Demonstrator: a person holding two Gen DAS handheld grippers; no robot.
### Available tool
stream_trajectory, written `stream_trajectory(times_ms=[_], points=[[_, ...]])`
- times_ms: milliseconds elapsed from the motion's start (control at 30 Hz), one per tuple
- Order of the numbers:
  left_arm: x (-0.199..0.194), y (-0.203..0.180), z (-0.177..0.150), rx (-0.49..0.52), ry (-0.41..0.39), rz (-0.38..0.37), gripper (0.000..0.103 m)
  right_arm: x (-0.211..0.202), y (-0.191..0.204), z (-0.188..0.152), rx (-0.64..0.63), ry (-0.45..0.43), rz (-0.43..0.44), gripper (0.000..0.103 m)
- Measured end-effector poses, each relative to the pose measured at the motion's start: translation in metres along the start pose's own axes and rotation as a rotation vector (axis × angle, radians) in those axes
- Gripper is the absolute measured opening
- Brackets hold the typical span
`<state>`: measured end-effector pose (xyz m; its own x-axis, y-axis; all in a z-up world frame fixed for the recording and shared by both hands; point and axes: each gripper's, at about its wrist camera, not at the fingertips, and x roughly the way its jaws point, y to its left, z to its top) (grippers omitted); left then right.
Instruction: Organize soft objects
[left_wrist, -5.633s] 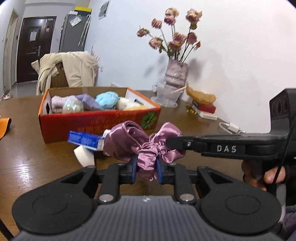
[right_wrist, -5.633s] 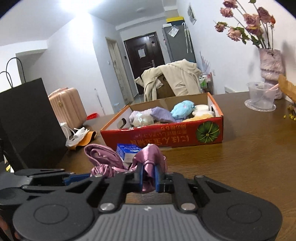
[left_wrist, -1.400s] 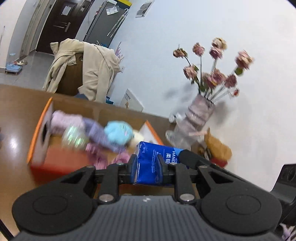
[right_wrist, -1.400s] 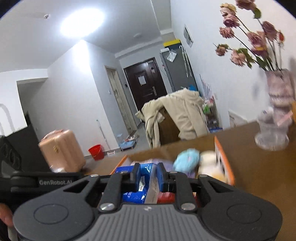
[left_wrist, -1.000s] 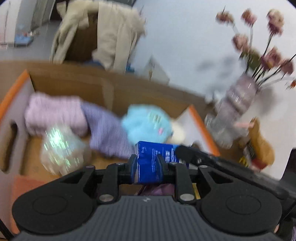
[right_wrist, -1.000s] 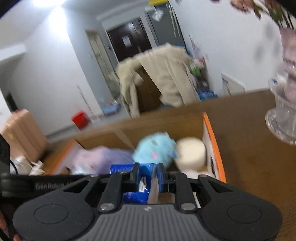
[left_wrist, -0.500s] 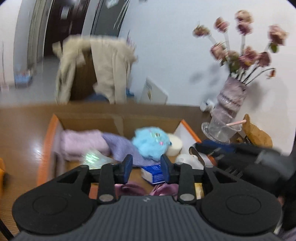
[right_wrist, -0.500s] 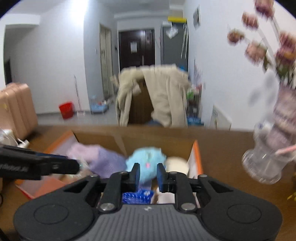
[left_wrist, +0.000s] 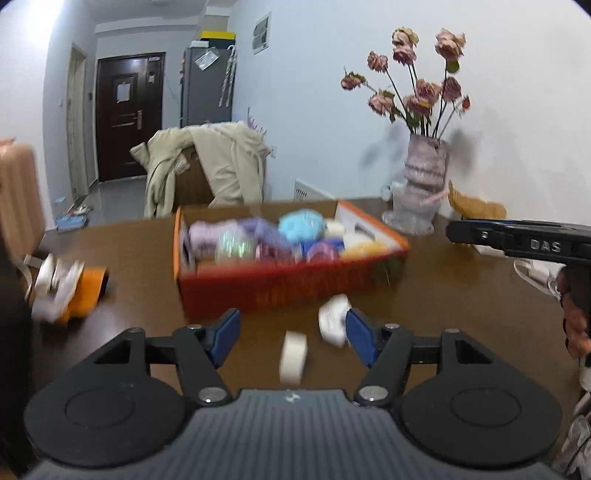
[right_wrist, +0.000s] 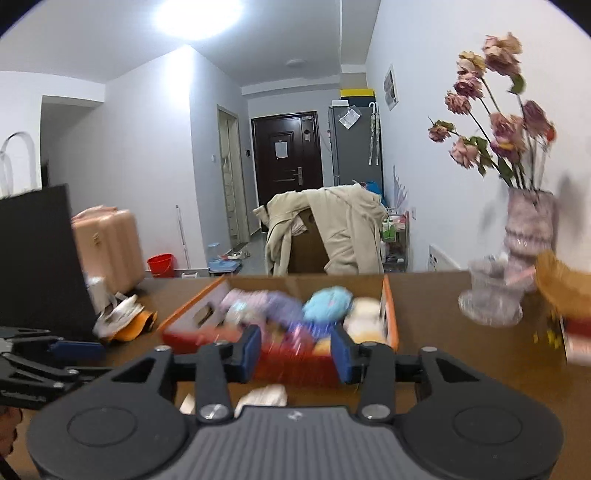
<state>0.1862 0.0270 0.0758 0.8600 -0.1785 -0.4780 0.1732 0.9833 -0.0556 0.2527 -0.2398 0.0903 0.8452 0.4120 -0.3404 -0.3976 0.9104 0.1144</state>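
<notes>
A brown wooden table (left_wrist: 461, 291) runs back to a white wall, with a hallway and dark door beyond. The red box (left_wrist: 288, 284) stands mid-table, its orange rim open at the top. Inside lie the soft things: a lilac cloth (left_wrist: 207, 236) at the left end, a shiny ball (left_wrist: 232, 247), a blue plush (left_wrist: 301, 225) at the back, a blue tissue pack (left_wrist: 312, 247) and purple satin (left_wrist: 325, 253) toward the front; all are blurred.

The left gripper (left_wrist: 291, 334) hovers in front of the box with its jaws spread wide and nothing between them. Two white pieces lie on the table before the box: one (left_wrist: 293, 356) between the fingers, the other (left_wrist: 332, 321) just inside the right-hand pad. The right gripper (right_wrist: 295, 349) is also wide apart and empty, level with the box front; a white piece (right_wrist: 264, 395) shows below it.

Left of the box, well apart from it, sit an orange and white cap (left_wrist: 66, 291) and a black bag (right_wrist: 37, 266). To the right, bare table separates the box from the vase (left_wrist: 424, 184) and a clear cup (right_wrist: 491, 291) near the wall. A coat-draped chair (left_wrist: 210, 170) stands behind the far edge.
</notes>
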Motion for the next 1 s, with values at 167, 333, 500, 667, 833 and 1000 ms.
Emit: stream_trajectory(times_ms=[167,333,500,667,833,1000], points=[[-0.032,-0.01,-0.059,0.0,0.043,0.027,0.066,-0.053,0.026,-0.074,0.027,0.027,-0.001,0.056],[-0.031,-0.006,-0.069,-0.024,0.062,0.047,0.066,-0.069,0.04,-0.109,0.041,0.09,0.018,0.07],[-0.029,-0.009,-0.065,-0.008,0.033,0.05,0.068,-0.073,0.053,-0.108,-0.026,0.056,0.009,0.071],[-0.003,-0.011,-0.056,0.02,0.039,0.063,0.069,-0.06,0.046,-0.105,-0.029,0.079,-0.01,0.073],[0.061,-0.011,-0.04,0.067,0.055,0.094,0.071,-0.02,0.033,-0.094,-0.05,0.154,-0.063,0.076],[0.108,-0.006,-0.031,0.074,0.116,0.049,0.02,0.025,0.025,-0.073,-0.146,0.154,0.006,0.083]])
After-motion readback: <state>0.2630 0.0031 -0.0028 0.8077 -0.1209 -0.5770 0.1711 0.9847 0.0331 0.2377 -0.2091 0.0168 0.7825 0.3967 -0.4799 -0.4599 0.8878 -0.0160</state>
